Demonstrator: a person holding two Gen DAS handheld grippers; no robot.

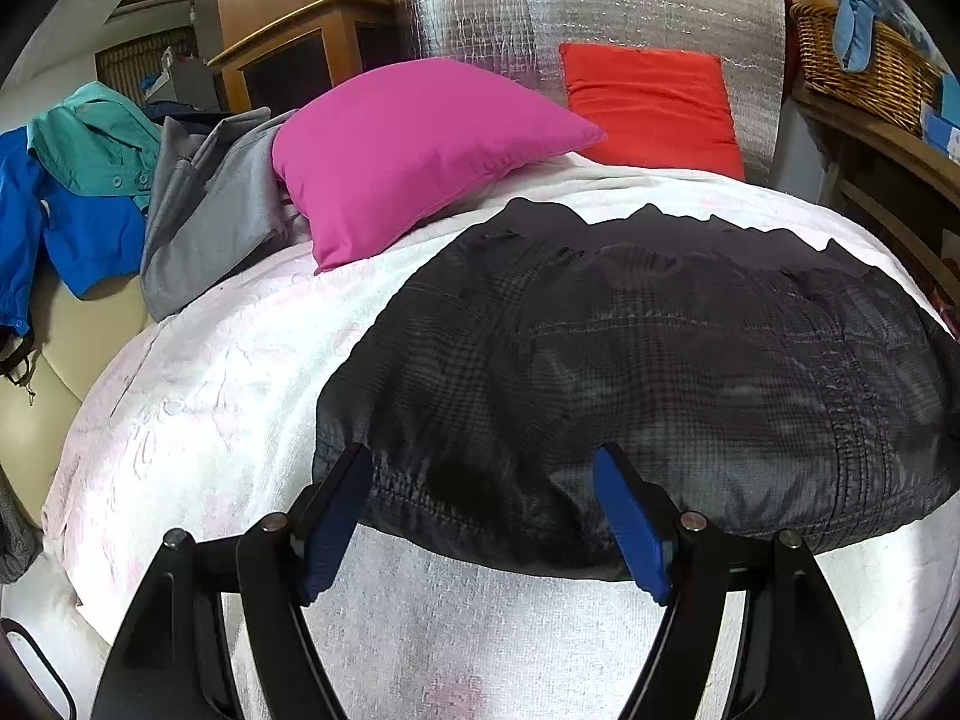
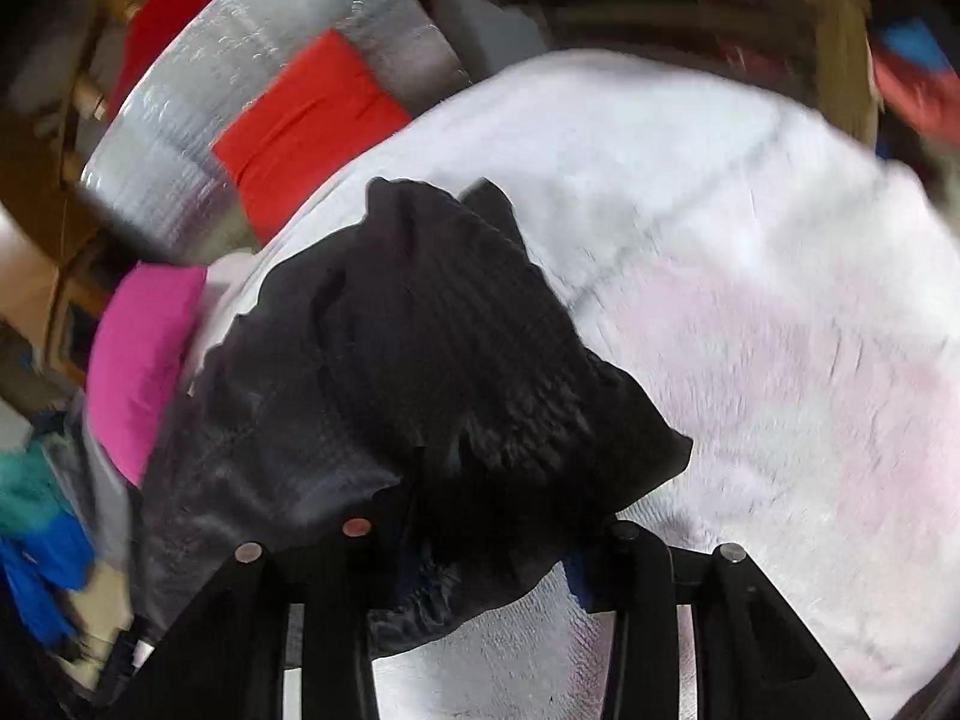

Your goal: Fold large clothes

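- The left gripper (image 1: 483, 516) sits nearest, its blue-padded fingers (image 1: 630, 531) spread wide on either side of the near hem of a dark checked garment (image 1: 630, 372); the pads do not press it.
- The right gripper (image 2: 486, 546) is largely buried under a bunched fold of the same garment (image 2: 420, 360); whether it grips is unclear, the view being blurred.
- The garment lies on a white blanket (image 1: 198, 372).
- Behind are a pink pillow (image 1: 414, 150) and a red cushion (image 1: 651, 108).

A plump magenta pillow (image 1: 414, 144) lies on the white fleece blanket (image 1: 198, 372); beside it a flat red cushion (image 1: 651, 105), beyond that a woven wicker basket (image 1: 864, 69).
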